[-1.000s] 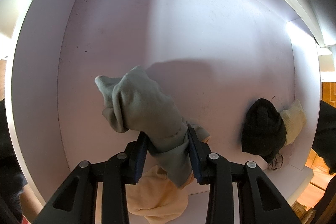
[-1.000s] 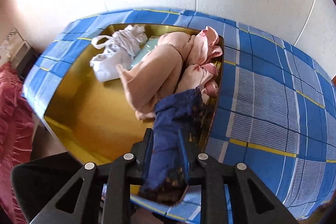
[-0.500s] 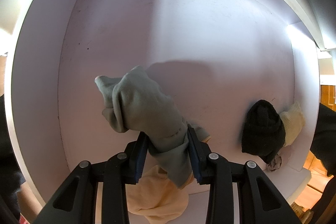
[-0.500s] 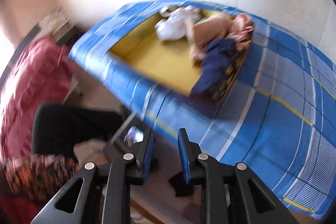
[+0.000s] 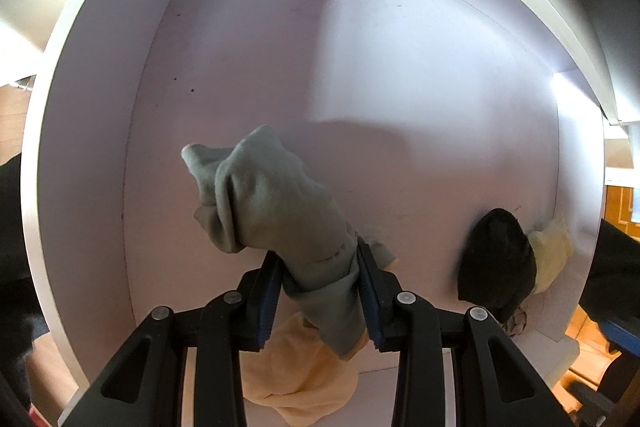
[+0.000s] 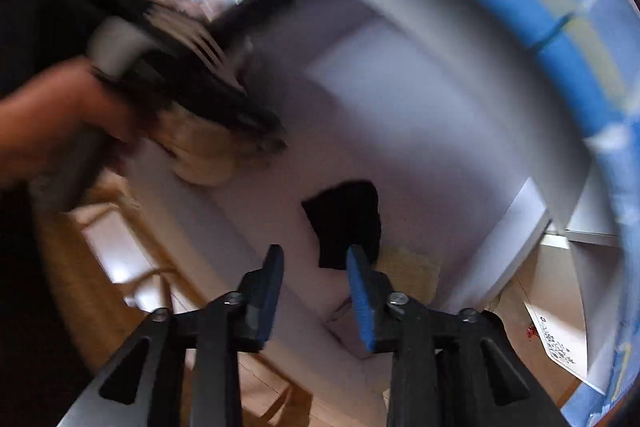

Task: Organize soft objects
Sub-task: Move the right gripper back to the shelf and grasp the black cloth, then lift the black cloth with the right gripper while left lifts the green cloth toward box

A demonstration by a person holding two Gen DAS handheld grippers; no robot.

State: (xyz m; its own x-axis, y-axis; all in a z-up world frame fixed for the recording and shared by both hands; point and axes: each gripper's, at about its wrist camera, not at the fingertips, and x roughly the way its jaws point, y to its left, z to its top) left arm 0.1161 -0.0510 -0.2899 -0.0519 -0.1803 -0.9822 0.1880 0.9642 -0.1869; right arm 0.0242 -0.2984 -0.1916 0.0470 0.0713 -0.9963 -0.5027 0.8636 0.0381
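Since a second ago the right hand-held gripper has let go of the dark blue garment in the yellow-lined box and swung away, heavily blurred, toward the pale lilac cabinet shelf; its jaws now stand apart with nothing between them, aimed near the black knitted item lying on the shelf floor. Judgement: one drop-off is complete and this arm is free for the next pick. The left view is nearly unchanged: the left hand-held gripper remains clamped on the grey-green soft cloth, which is bunched and sticks forward over the shelf's front-left area, a pale yellow cloth hanging below the jaws. A black knit hat and another cream cloth sit touching in the right rear corner. The grey-green cloth is not yet released.
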